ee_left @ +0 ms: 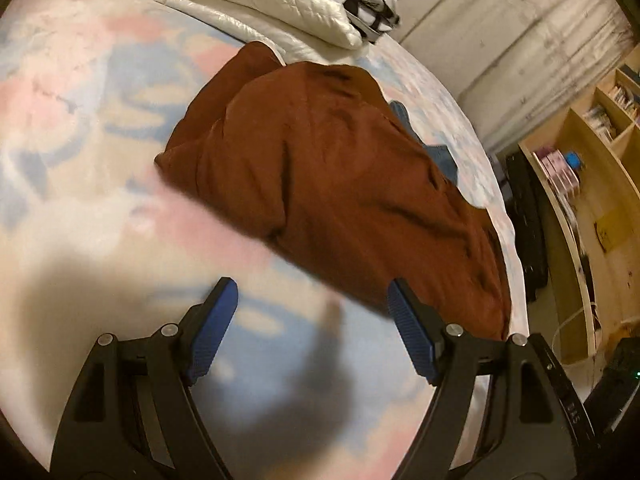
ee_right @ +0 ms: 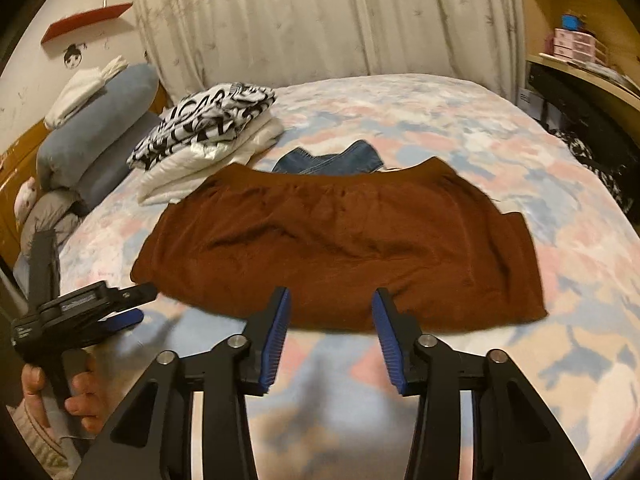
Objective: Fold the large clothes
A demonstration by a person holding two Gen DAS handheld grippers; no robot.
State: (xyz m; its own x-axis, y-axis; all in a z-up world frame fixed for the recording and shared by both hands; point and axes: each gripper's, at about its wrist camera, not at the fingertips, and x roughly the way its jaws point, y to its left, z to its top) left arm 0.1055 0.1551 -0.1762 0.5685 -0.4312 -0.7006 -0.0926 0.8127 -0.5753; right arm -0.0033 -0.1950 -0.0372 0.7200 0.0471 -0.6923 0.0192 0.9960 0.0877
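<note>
Item 1, rust-brown garment (ee_right: 340, 240): lies flat and spread across the middle of the bed, elastic-looking band on the far edge, near hem facing you. Laid out wide, it reads as ready for a fold; whether it is a skirt or shorts you cannot settle from here.

Item 2, your right gripper (ee_right: 330, 334): fingers parted, holding nothing, tips poised at the near hem.

Item 3, your left gripper (ee_left: 312, 330): fingers spread wide, empty, hovering over bare bedding just beside the garment's corner. Likely both are placed to take the hem.

Item 4, denim piece (ee_right: 328, 160): mostly covered by the brown garment's far edge; only a strip shows.

Item 5, stack of folded clothes (ee_right: 208, 136): black-and-white print on top of shiny white, just beside the brown garment, toward the pillows (ee_right: 96, 128). Presumably the finished pile.

Item 6, floral bedspread (ee_right: 440, 120): supports everything.

Item 7, wooden shelving (ee_left: 592, 184): contents blurred. Both views are motion-smeared near the gripper tips.
</note>
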